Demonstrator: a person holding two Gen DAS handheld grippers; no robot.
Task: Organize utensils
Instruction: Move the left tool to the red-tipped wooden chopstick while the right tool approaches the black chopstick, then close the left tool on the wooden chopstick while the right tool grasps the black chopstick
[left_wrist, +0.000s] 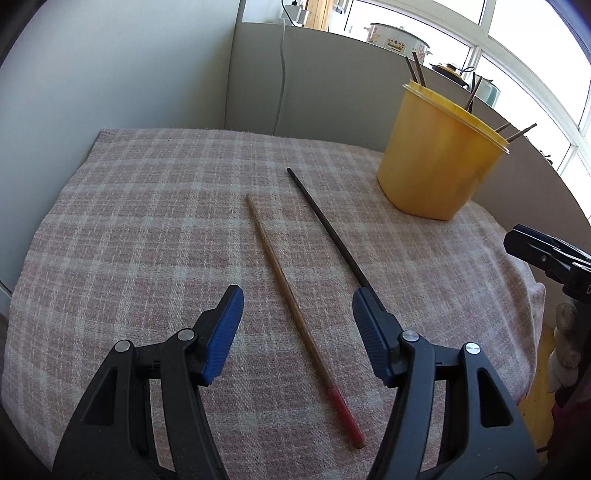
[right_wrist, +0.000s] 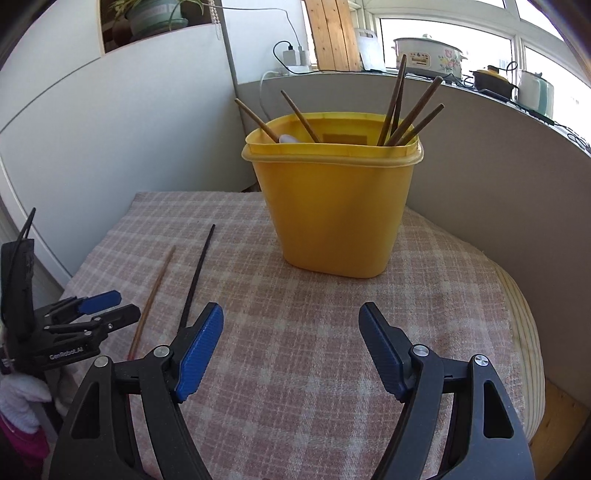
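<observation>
A yellow plastic tub (right_wrist: 332, 206) stands on the pink-and-white checked cloth (left_wrist: 147, 221) that covers the table, and several brown chopsticks (right_wrist: 410, 110) lean upright inside it, with a small white rounded object (right_wrist: 290, 139) showing at its rim. To the left of the tub, two loose sticks lie flat on the cloth, side by side but apart: a black chopstick (left_wrist: 325, 225) nearer the tub and a light wooden chopstick with a red end (left_wrist: 291, 295) just beyond it.

The left gripper (left_wrist: 297, 304) hangs low over these two, its blue-padded fingers (left_wrist: 225, 332) released and spread, the wooden chopstick lying between them ungripped and the black one passing under the right finger. The right gripper (right_wrist: 291, 325) faces the tub from the near side, its fingers (right_wrist: 201, 347) likewise apart and grasping nothing.
</observation>
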